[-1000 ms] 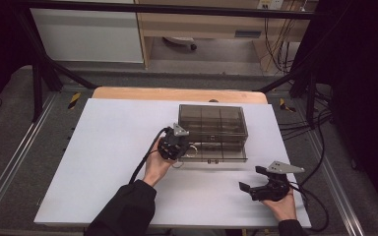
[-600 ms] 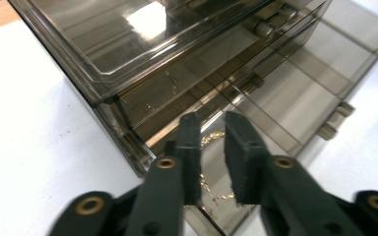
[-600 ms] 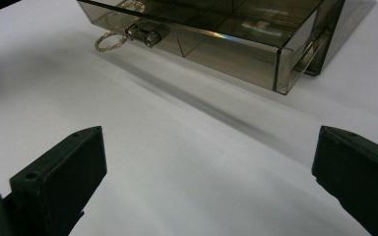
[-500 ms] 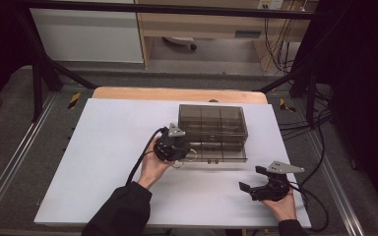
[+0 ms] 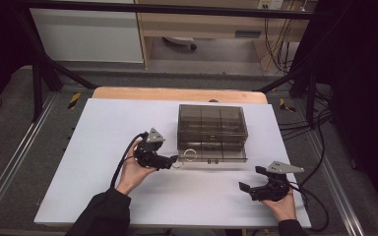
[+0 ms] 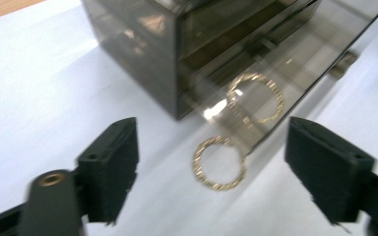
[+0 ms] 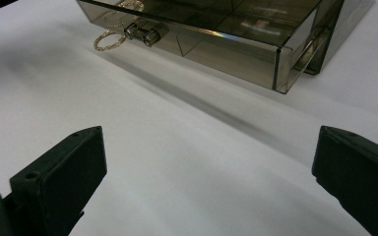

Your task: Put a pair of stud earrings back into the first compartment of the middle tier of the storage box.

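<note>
A smoked clear drawer box (image 5: 211,123) stands mid-table with its bottom drawer (image 5: 216,153) pulled out toward me. One gold ring (image 6: 255,98) lies inside the drawer near its left front corner. A second gold ring (image 6: 220,162) lies flat on the white table just outside that corner. My left gripper (image 5: 173,160) points at this corner; its jaws have just been opening and stand wide, short of the ring, with nothing held. My right gripper (image 5: 251,179) rests at the front right, open and empty, facing the drawer front (image 7: 216,39) and its knob (image 7: 142,33).
The white tabletop (image 5: 93,147) has bare room to the left of the box and in front of the drawer. A wooden board edge (image 5: 177,93) runs behind it. Metal rails (image 5: 10,162) flank the table, with cables (image 5: 320,147) at the right.
My left gripper has drawn back to the left, away from the drawer front, and its jaws have opened. A gold ring now lies on the table before it. The right hand has stayed put.
</note>
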